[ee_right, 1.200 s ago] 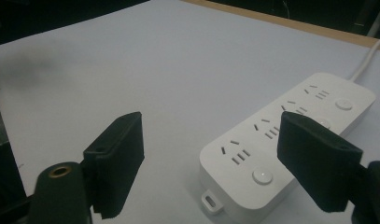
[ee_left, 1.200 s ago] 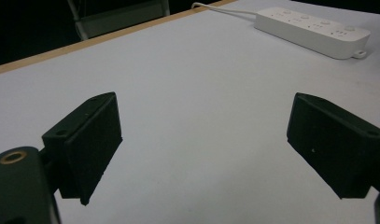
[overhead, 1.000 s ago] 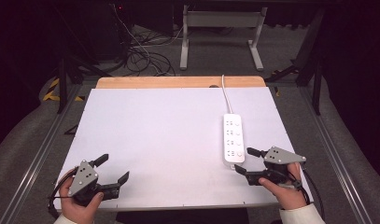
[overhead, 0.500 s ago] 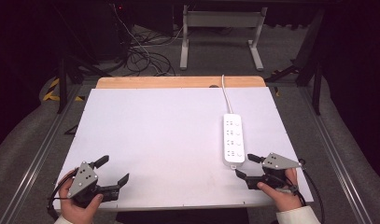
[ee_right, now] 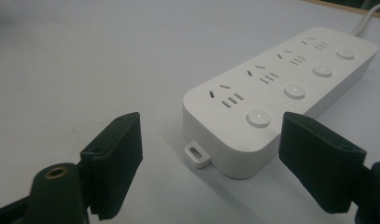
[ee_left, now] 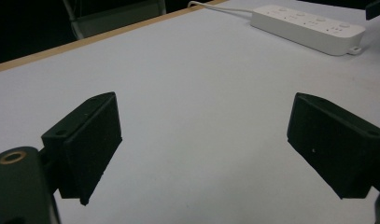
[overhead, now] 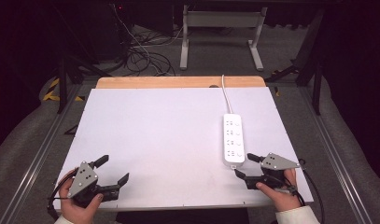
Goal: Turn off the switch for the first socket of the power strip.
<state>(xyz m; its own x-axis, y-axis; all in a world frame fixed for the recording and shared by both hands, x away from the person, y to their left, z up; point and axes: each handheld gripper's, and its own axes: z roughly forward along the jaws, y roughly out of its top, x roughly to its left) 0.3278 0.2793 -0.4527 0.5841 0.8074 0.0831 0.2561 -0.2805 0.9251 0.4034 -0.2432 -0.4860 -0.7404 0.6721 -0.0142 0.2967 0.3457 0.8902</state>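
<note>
Two black two-jaw grippers being held low over the white table top (overhead: 155, 135); left gripper (overhead: 114, 171) resting at the near left corner, jaws spread wide, pinching nothing; right gripper (overhead: 243, 165) hovering just beside the near end of the white rectangular plastic power strip (overhead: 234, 139), jaws likewise spread and empty, bracketing that end in the right gripper view (ee_right: 276, 93) without touching it; strip lying flat on the right half of the table, white cord (overhead: 226, 95) running off the far edge; judging by this, only approaching so far; gripping and moving the strip remaining to be done.
</note>
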